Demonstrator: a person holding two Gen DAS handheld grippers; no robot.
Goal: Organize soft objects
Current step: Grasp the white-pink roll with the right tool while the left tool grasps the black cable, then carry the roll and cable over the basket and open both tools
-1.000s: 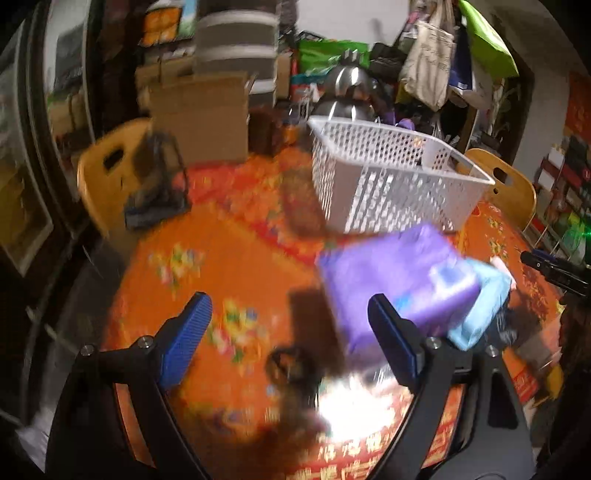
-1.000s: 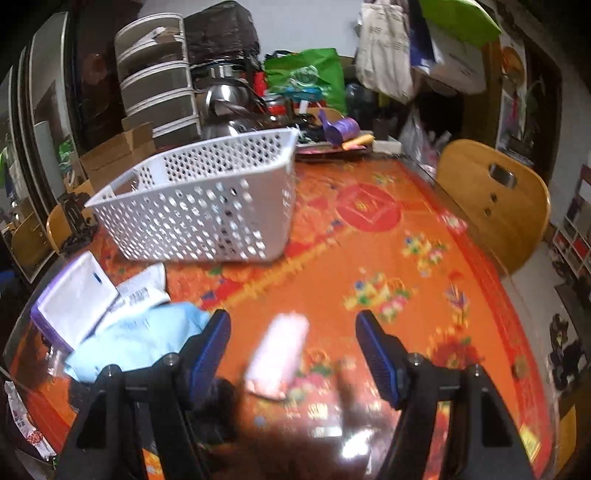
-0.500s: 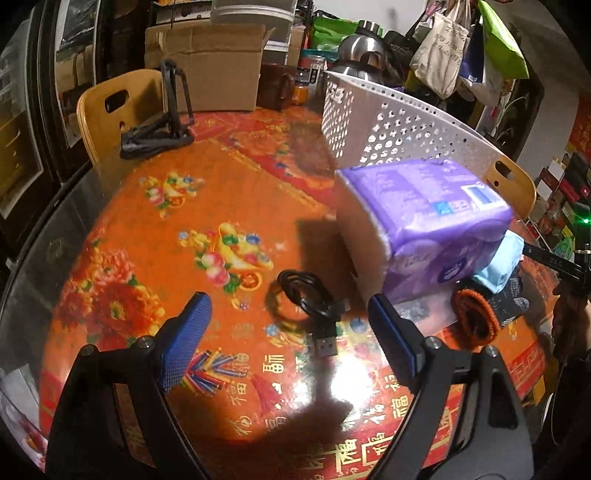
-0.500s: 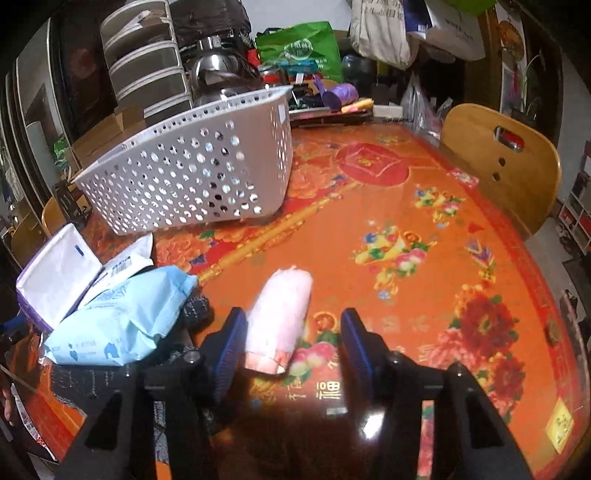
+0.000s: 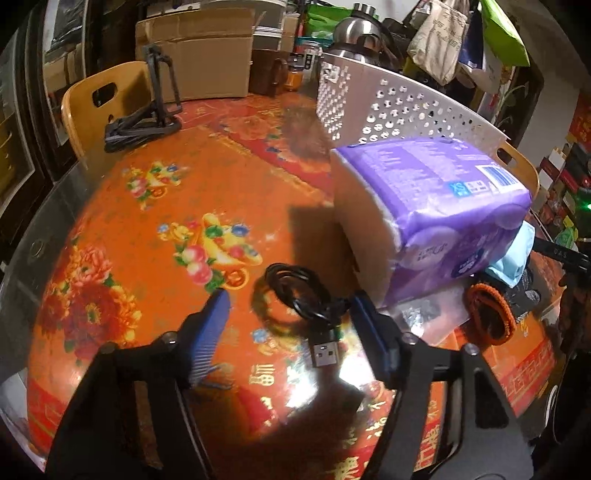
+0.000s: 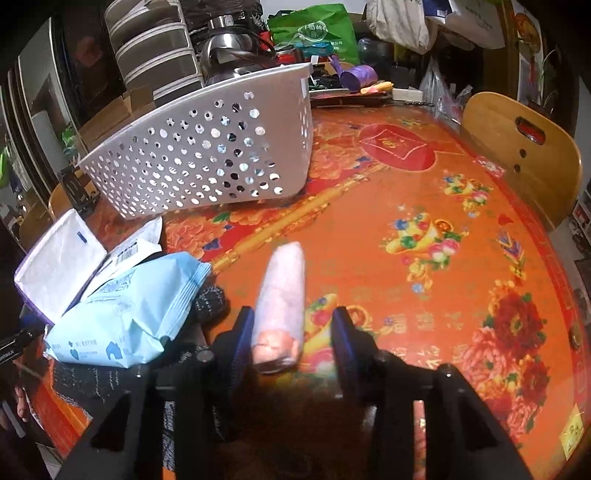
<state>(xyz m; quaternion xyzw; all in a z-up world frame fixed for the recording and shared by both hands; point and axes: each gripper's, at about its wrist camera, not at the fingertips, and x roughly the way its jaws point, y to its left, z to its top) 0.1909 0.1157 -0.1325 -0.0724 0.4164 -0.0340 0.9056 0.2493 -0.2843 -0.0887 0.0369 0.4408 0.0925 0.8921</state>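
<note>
A pink rolled towel (image 6: pixel 282 299) lies on the orange table, its near end between the blue fingers of my right gripper (image 6: pixel 293 332); the jaws are partly closed around it with gaps on both sides. A light blue wipes pack (image 6: pixel 125 310) and a purple tissue pack (image 6: pixel 59 262) lie to its left. The white perforated basket (image 6: pixel 207 155) stands behind. My left gripper (image 5: pixel 290 314) is open over a coiled black USB cable (image 5: pixel 299 291), with the purple tissue pack (image 5: pixel 436 210) just to its right. An orange-rimmed black knit item (image 5: pixel 491 306) lies beyond.
Wooden chairs stand at the table's edges (image 6: pixel 517 147) (image 5: pixel 103 107). A black folding stand (image 5: pixel 147 118) sits at the far left. Cardboard box (image 5: pixel 195 48), kettle (image 5: pixel 354 33) and bags crowd the back. The basket (image 5: pixel 399 110) rises behind the tissue pack.
My right gripper has moved forward over the pink towel and its jaws have narrowed around it. My left gripper has swung down and closer to the cable, narrowing somewhat.
</note>
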